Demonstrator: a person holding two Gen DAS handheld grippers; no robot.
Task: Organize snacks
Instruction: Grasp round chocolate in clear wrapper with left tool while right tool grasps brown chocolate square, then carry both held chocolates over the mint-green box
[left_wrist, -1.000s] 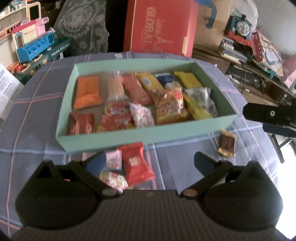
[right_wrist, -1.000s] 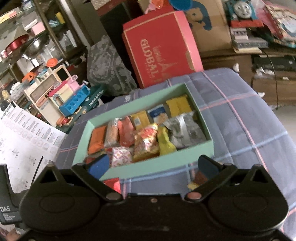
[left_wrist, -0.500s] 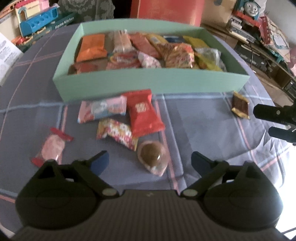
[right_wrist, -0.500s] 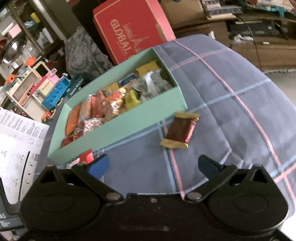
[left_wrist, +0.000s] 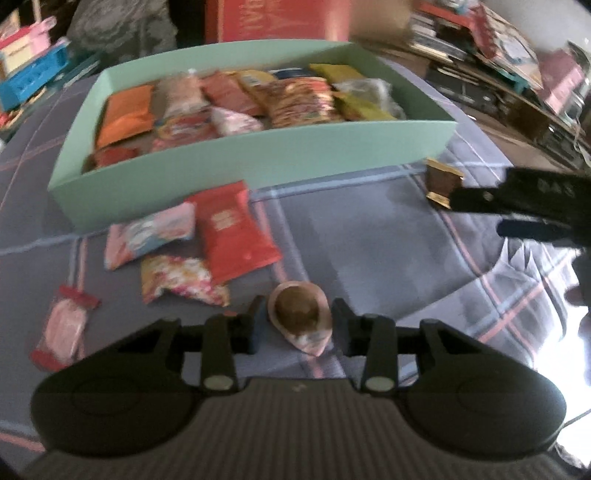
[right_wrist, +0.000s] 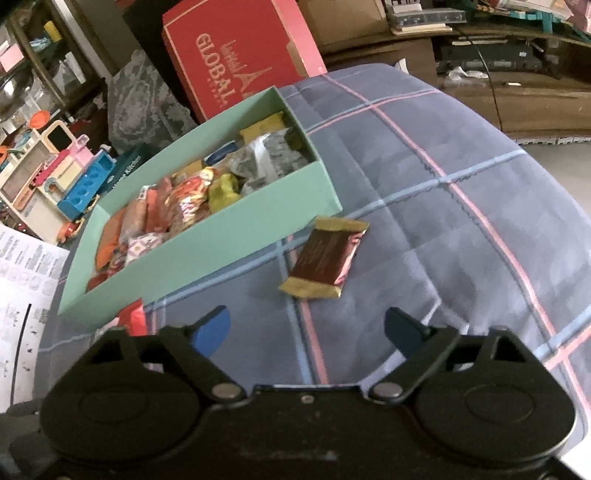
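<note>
Left wrist view: my left hand-held gripper (left_wrist: 297, 325) sits low over the plaid-covered table (left_wrist: 369, 229), jaws narrow and closing around a round brown snack in clear wrap (left_wrist: 300, 314); the snack is between the fingers, but I cannot tell if the pads press it yet. Landmark is the mint-green box (left_wrist: 258, 155), already packed with mixed snack packets. In front of the box's near wall, on the table: a red packet (left_wrist: 232, 229) touching the wall, a pink-and-blue packet (left_wrist: 151, 232) just beside it on the left, a floral packet (left_wrist: 181, 280) partly under the red one, and a pink sweet with red ends (left_wrist: 62, 328) well apart toward the lower left. Near the box's right front corner lies a brown-and-gold chocolate bar (left_wrist: 441, 181), with the right hand-held gripper (left_wrist: 480, 214) reaching in from the right edge just beside it. Frame is blurred. Right wrist view: my right hand-held gripper (right_wrist: 306, 328) is wide, jaws closing, nothing between them. The chocolate bar (right_wrist: 325, 258) lies flat on the table ahead of the fingertips, its upper end close to the box (right_wrist: 207, 240) near wall. A red packet (right_wrist: 133, 317) peeks out below the box's near-left corner. Behind the box stands a red carton (right_wrist: 236, 59).
</note>
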